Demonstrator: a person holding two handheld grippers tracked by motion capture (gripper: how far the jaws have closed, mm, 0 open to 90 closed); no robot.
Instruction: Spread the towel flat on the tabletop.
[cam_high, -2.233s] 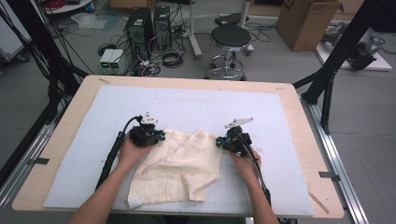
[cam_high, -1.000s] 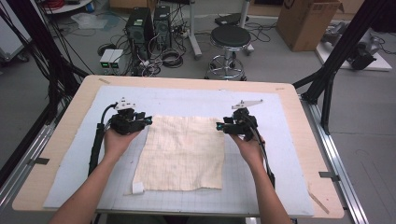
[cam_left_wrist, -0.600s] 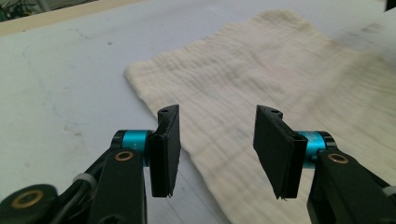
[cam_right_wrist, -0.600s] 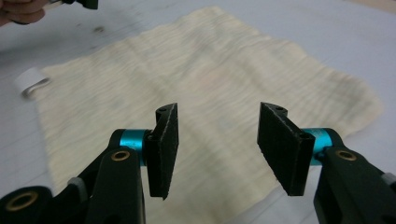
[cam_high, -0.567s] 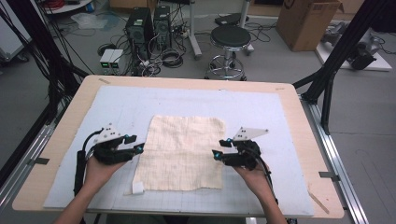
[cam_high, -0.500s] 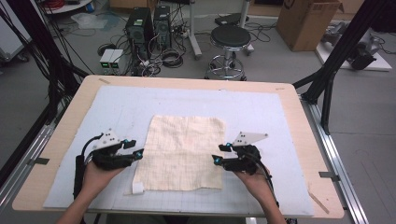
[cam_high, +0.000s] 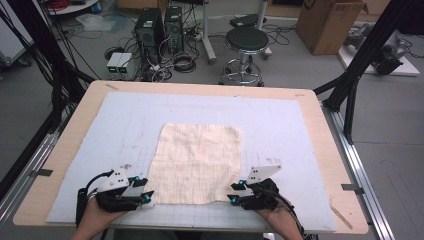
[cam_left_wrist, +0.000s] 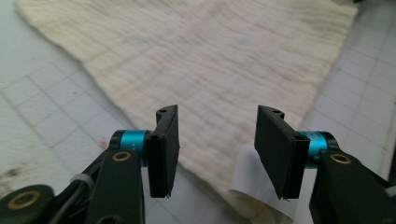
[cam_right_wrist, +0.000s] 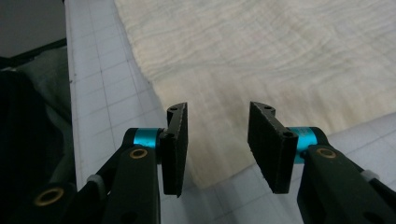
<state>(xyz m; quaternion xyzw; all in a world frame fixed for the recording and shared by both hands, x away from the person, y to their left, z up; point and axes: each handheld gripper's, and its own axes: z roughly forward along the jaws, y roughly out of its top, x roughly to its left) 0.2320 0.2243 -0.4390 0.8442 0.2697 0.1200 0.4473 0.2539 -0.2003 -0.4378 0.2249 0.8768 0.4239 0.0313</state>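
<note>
A cream cloth (cam_high: 197, 162) lies spread flat on the pale gridded mat (cam_high: 280, 130). My left gripper (cam_high: 146, 196) sits at the cloth's near left corner and my right gripper (cam_high: 233, 194) at its near right corner. In the left gripper view the jaws (cam_left_wrist: 217, 140) stand apart over the cloth (cam_left_wrist: 205, 56), after widening a little; a white label (cam_left_wrist: 254, 186) lies under the right pad. In the right gripper view the jaws (cam_right_wrist: 217, 137) have just been closing. They are still apart, with the cloth's corner (cam_right_wrist: 210, 172) lying between them and untouched by the pads.
The mat covers a wooden table (cam_high: 322, 135); its front edge is just under my hands. Black frame posts (cam_high: 350, 85) stand at both sides. Beyond the far edge, a stool (cam_high: 248, 40), computer towers (cam_high: 160, 27) and a cardboard box (cam_high: 327, 25) stand on the floor.
Both hands have moved from the cloth's far corners back along its sides to its near corners, and lower. The cloth, rumpled at first, now lies flat.
</note>
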